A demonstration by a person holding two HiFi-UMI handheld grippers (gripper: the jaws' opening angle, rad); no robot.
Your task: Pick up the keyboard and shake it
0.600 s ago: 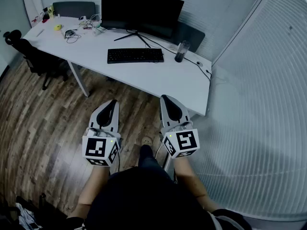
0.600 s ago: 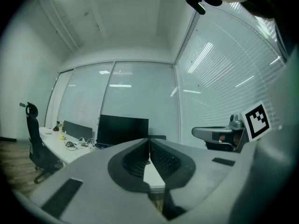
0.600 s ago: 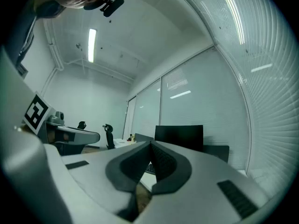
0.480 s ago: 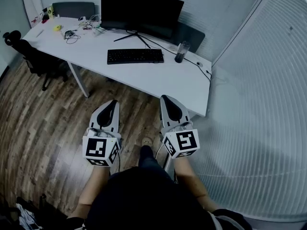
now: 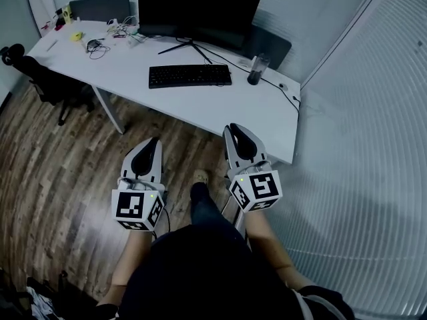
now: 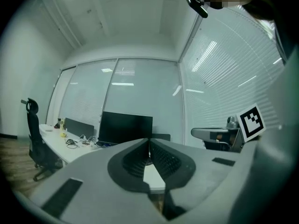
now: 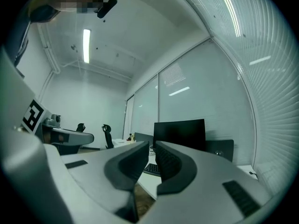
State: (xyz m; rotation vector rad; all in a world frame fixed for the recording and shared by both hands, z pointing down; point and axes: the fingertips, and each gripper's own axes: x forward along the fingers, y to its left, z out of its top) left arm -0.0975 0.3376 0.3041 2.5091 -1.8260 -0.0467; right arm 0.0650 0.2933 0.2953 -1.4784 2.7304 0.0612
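A black keyboard (image 5: 190, 76) lies flat on the white desk (image 5: 220, 109), in front of the monitor; a strip of the keyboard (image 7: 150, 170) peeks between the jaws in the right gripper view. My left gripper (image 5: 152, 143) and right gripper (image 5: 232, 131) hover over the wooden floor, short of the desk's near edge and well apart from the keyboard. Both are shut with nothing between their jaws. In the left gripper view the left gripper (image 6: 149, 141) points toward the desk, and the right gripper (image 7: 152, 144) points the same way in its own view.
A black monitor (image 5: 198, 13) stands behind the keyboard, with a dark bottle (image 5: 256, 69) to its right and cables and small items (image 5: 100, 42) at the far left. A black office chair (image 5: 40, 79) sits left of the desk. Blinds (image 5: 373, 145) line the right wall.
The whole view has shifted slightly; both grippers and the person's foot have edged forward toward the desk. The keyboard has not moved.
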